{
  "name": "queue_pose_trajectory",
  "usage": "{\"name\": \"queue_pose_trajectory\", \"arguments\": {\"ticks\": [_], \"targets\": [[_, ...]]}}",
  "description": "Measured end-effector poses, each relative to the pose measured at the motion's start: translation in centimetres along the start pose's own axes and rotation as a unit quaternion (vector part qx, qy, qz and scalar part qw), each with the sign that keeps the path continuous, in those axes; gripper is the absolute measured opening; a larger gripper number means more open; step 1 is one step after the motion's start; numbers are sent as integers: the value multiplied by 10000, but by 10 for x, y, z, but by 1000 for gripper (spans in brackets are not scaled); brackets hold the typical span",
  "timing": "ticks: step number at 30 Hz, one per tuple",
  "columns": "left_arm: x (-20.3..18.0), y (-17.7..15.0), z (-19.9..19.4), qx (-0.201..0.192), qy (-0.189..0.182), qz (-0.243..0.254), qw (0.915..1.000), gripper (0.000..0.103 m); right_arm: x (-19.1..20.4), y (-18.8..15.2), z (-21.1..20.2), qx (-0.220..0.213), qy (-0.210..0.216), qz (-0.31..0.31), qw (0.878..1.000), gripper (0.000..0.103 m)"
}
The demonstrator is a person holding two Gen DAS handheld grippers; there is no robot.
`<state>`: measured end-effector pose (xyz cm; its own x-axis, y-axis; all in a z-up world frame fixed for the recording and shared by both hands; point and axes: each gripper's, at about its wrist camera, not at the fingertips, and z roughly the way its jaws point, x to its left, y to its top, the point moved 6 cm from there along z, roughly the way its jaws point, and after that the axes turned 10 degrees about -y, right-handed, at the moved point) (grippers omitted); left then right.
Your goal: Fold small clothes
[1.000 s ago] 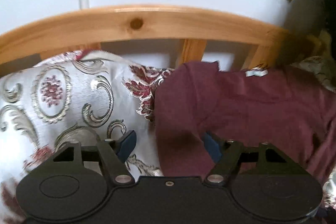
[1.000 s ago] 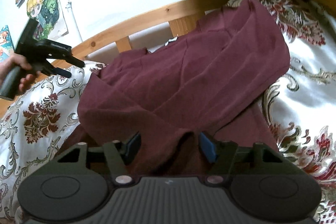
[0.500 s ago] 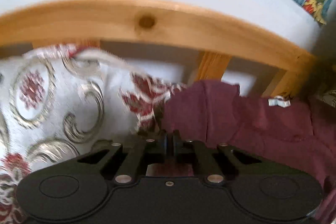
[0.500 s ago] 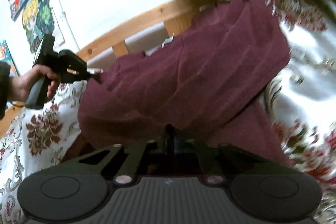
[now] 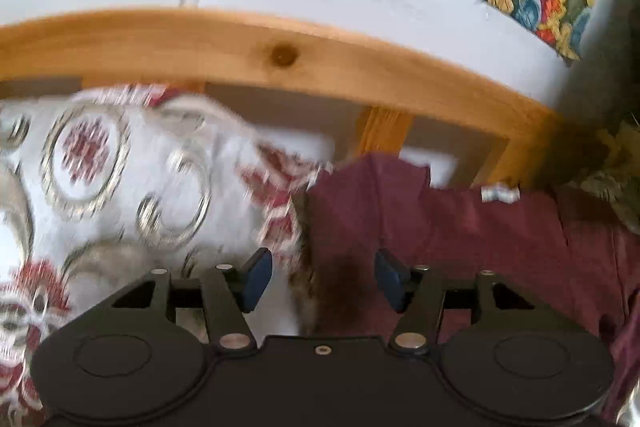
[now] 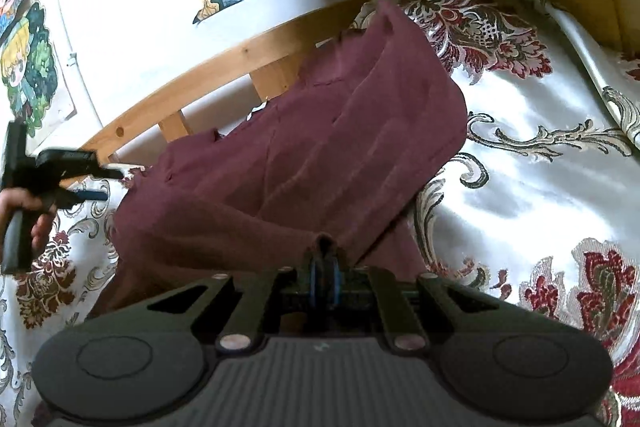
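On bedspread | right tool pinching maroon garment | left tool wide, blurred

Wooden rail blocks ahead; bedspread rightward lies open.

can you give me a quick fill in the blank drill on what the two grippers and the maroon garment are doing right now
1. The right gripper is ____ on a fold of the maroon garment.
2. The left gripper has its jaws ____, gripping nothing.
3. The garment lies on a floral bedspread, in front of a ____ bed rail.
4. In the left wrist view, a small white ____ shows at the garment's top edge.

Missing words: shut; open; wooden; label
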<state>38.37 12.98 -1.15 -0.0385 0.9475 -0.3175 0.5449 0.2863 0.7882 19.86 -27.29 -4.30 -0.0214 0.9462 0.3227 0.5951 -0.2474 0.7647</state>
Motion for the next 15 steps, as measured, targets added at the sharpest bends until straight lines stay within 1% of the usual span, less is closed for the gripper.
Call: {"name": "queue_pose_trajectory", "arguments": {"ticks": [1, 2, 4, 5, 6, 7, 11, 15], "targets": [[4, -9, -1, 110, -53, -15, 9999, 60, -1, 0, 1, 14, 2, 16, 10000, 17], [8, -17, -2, 210, -116, -57, 9997, 60, -2, -2, -2, 23, -9, 44, 10000, 19], [13, -27, -1, 316, -263, -222, 9989, 60, -4, -3, -1, 50, -19, 111, 9999, 32], [14, -31, 0, 360, -327, -308, 9983, 60, -4, -3, 1, 73, -26, 141, 9999, 36], [15, -35, 3, 396, -342, -367, 9980, 59, -5, -3, 2, 97, -22, 155, 9998, 42], [15, -38, 4, 438, -336, -434, 9975, 58, -5, -3, 3, 116, -14, 154, 9998, 45], [15, -50, 1, 461, -415, -558, 9965, 56, -1, -5, 2, 112, 0, 37, 9999, 51], [22, -60, -7, 352, -455, -988, 9935, 53, 1, -7, 2, 135, 29, -35, 9999, 56]]}}
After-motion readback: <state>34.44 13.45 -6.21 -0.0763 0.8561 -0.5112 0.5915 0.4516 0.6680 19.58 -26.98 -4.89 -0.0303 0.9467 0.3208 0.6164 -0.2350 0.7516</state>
